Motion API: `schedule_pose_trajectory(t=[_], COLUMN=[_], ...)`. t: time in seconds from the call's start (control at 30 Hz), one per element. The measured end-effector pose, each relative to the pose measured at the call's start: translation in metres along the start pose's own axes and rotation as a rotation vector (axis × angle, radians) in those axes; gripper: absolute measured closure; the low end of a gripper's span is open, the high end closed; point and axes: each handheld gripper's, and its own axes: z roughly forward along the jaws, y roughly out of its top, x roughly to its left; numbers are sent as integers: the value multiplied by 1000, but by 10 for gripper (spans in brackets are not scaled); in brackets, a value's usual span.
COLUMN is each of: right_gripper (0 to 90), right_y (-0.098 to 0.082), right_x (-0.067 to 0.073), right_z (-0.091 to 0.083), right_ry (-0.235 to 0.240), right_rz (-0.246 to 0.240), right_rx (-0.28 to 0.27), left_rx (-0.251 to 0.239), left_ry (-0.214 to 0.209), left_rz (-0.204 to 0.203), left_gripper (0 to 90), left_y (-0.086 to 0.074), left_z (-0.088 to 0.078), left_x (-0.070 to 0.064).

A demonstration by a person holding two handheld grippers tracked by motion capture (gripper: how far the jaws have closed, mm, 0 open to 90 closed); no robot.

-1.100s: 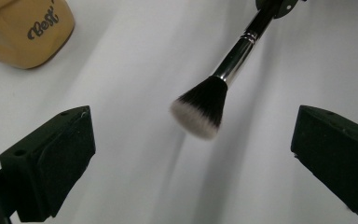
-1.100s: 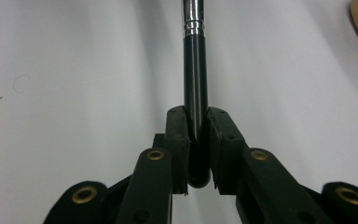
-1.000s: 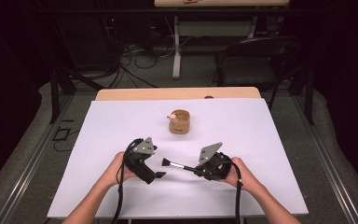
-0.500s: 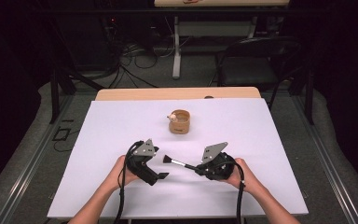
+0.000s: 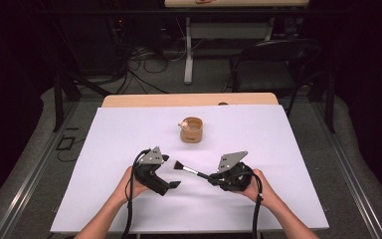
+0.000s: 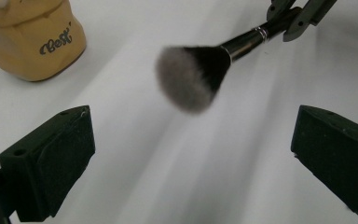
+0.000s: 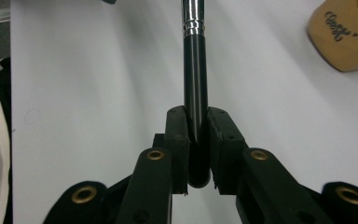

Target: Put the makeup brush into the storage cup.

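Observation:
A make-up brush with a black handle and a dark, grey-tipped head hangs just above the white table sheet. My right gripper is shut on the end of its handle, pads pressed on both sides. The bristles point towards my left gripper, which is open with nothing between its jaws; the brush head floats a little beyond them. A tan wooden cup with dark lettering stands farther back at mid-table, apart from both grippers, with a small pale thing at its rim.
The white sheet covers the table; a wooden edge shows at the back. Beyond it on the dark floor stand a chair and loose cables. Both forearms come in from the near edge.
The right gripper has shifted slightly with the brush, so the brush head sits a touch farther back. The left gripper has stayed in place.

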Motion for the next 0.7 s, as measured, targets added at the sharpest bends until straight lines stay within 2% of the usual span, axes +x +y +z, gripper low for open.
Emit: schedule_pose_trajectory(t=[0.23, 0.47, 0.7], right_gripper=[795, 794, 795], right_y=[1, 4, 5], right_x=[-1, 2, 3], right_z=[-3, -5, -5], right_ry=[-30, -29, -36], right_rz=[33, 42, 76], right_rx=[-39, -84, -134], left_rx=[-36, -50, -58], left_ry=[12, 16, 13], left_rz=[6, -1, -12], left_gripper=[0, 0, 0], left_y=[0, 0, 0], left_z=[0, 2, 3], left_x=[-1, -1, -1])
